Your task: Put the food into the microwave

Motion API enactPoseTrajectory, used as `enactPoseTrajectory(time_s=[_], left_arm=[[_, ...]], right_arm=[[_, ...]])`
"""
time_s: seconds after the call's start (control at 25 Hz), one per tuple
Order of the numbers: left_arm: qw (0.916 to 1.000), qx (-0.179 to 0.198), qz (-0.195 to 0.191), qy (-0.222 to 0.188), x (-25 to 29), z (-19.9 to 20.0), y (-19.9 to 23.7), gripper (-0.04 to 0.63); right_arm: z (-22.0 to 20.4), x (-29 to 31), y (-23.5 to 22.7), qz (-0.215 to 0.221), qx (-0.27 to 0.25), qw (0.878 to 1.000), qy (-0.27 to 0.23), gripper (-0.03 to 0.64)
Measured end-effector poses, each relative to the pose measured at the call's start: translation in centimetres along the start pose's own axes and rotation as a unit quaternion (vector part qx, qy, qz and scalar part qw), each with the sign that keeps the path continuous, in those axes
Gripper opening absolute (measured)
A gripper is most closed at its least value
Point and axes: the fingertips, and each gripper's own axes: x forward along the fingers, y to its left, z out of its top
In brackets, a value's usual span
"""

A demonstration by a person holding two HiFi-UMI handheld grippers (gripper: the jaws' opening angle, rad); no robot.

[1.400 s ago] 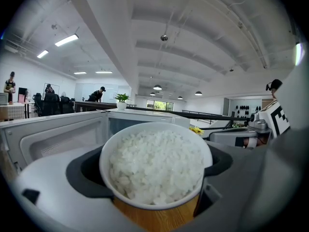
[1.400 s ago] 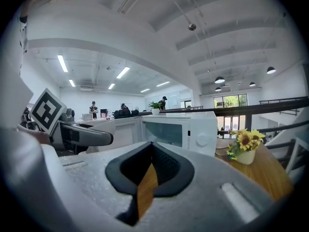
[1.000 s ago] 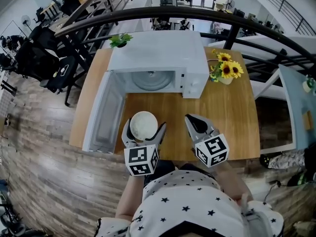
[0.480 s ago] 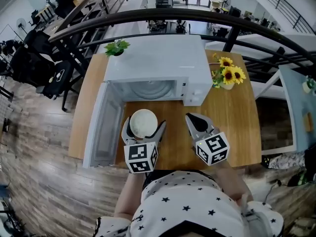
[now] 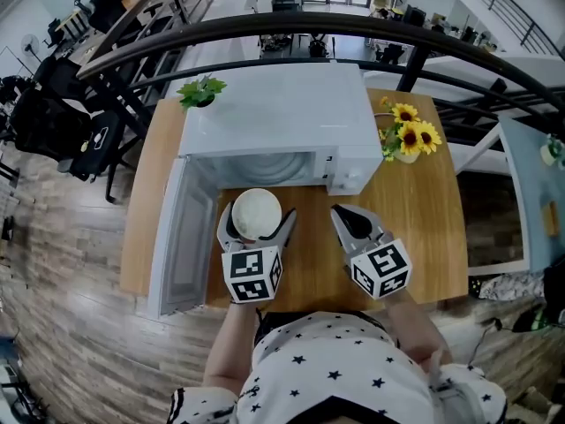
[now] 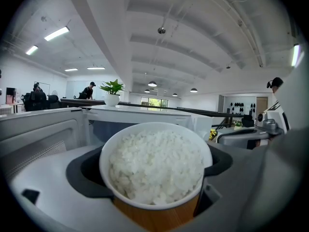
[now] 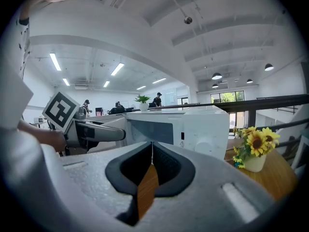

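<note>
Left gripper [image 5: 258,225] is clamped on the white bowl of rice [image 5: 256,211], one jaw on each side of the wall below the rim; the bowl is upright, level and heaped full. It sits over the wooden table [image 5: 424,228], just in front of the microwave [image 5: 274,113] – whether its base touches the wood or hangs just clear I cannot tell. Key relation: the open cavity [image 5: 265,168] lies straight ahead of the bowl along the left gripper's own line, near but not yet entered, with the glass turntable showing inside. The door [image 5: 181,228] is swung fully out on the left, flanking that gripper's outer side, so the clear path is forward, not sideways. A round bowl has no long axis to line up – only the tilt matters. Right gripper [image 5: 342,215] has its jaws pressed together on nothing and stands beside the bowl, apart from it, facing the control-panel end of the oven. The left hand is the nearer to the opening and the one loaded. My reading: next comes a level push forward into the cavity, watching the sill and the door edge
</note>
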Motion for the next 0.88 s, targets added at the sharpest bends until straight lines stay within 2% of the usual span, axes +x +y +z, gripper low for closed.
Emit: enactPoseTrajectory(time_s=[0.28, 0.88], left_arm=[[1.0, 0.005, 0.001, 0.004, 2.3, -0.2, 0.8, 0.54], [0.9997, 0.014, -0.002, 0.02, 7.8, -0.5, 2.4, 0.54]], right_arm=[[-0.4, 1.1, -1.1, -0.01, 0.006, 1.0, 0.005, 0.006], [-1.2, 4.0, -2.1, -0.001, 0.0, 1.0, 0.017, 0.015]])
